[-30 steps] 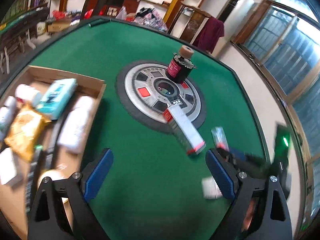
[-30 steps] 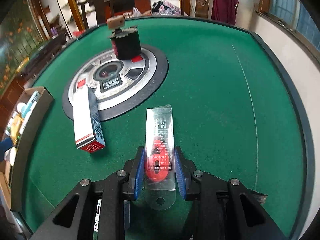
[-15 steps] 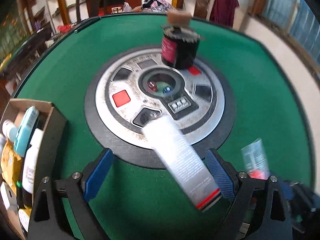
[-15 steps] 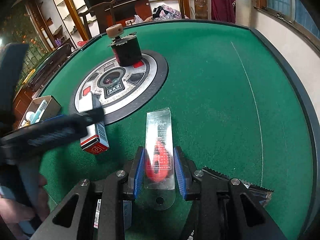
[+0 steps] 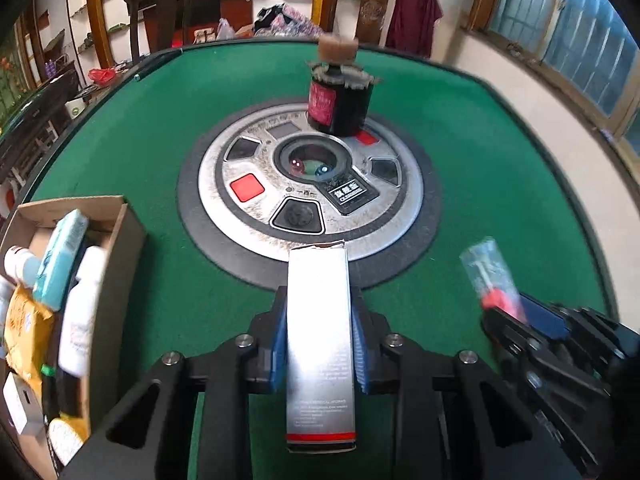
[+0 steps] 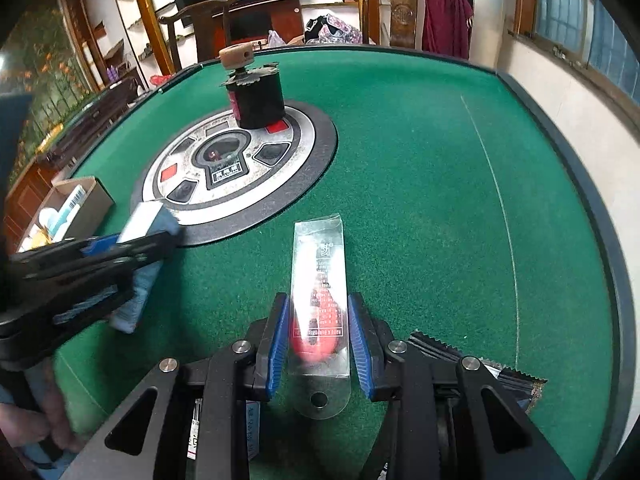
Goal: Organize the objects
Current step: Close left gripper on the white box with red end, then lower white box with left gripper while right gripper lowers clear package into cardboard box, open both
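A long silver box (image 5: 320,340) with a red band lies on the green felt, its far end on the rim of the round centre panel (image 5: 404,184). My left gripper (image 5: 320,312) straddles it and its jaws are closing, with the blue pads pressed on both long sides. In the right wrist view the left gripper (image 6: 132,248) shows blurred at the left around the box (image 6: 146,216). My right gripper (image 6: 318,320) is shut on a clear blister pack (image 6: 320,264) with a red item inside. From the left wrist, that pack (image 5: 490,276) shows at the right.
An open cardboard box (image 5: 120,232) at the left holds bottles, a teal pack and a yellow bag. A black jar (image 5: 340,100) with a cork-coloured knob stands on the panel's far side. A dark serrated packet (image 6: 480,364) lies under my right gripper.
My left gripper swung from beside the cardboard box over to the silver box, lined up with it, and its jaws went from wide apart to closed on it. The right gripper kept still.
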The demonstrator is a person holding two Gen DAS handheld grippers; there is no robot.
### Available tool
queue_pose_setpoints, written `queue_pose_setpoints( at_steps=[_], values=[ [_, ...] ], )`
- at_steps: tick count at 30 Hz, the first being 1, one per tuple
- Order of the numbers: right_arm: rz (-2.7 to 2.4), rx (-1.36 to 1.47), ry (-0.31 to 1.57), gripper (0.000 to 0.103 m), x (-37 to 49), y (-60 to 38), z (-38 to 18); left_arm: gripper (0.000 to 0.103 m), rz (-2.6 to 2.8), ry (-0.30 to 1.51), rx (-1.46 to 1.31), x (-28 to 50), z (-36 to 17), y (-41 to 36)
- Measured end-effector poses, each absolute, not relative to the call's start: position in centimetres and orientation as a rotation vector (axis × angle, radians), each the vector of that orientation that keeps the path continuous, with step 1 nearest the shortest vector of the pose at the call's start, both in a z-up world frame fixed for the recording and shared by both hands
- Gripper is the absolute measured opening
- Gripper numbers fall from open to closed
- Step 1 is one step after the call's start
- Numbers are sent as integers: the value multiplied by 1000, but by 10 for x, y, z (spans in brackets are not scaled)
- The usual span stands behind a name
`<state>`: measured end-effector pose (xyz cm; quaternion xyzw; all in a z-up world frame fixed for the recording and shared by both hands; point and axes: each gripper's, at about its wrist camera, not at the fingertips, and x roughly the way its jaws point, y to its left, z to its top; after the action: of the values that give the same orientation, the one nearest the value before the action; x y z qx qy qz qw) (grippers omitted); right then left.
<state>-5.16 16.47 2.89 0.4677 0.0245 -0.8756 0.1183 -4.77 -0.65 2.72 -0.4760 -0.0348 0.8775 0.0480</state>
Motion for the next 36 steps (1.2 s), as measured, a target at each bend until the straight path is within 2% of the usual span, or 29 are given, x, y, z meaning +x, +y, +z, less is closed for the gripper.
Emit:
queue_pose_setpoints(
  at_steps=[10,14,21,25,28,36],
  values=[
    [-2511,1202,-115,30,-37,169,47,26,2711,-379,-1195,42,90,-79],
    [-2503,1097,-144,31,-24,164,63,26,2763,-407,-1156,77,95,-119],
    [-2337,1143,-296,31,-8,139,77,26,2888,-468,-1148,120,94,-201],
    [-2218,1124,-277,31,4,91,100,26,2908,-560,-1210,129,80,-240],
    [-2100,1133,-272,31,17,47,109,26,2908,-564,-1274,129,67,-253],
    [-1934,1244,-130,31,52,-63,76,27,2904,-561,-1379,134,36,-276]
  ],
)
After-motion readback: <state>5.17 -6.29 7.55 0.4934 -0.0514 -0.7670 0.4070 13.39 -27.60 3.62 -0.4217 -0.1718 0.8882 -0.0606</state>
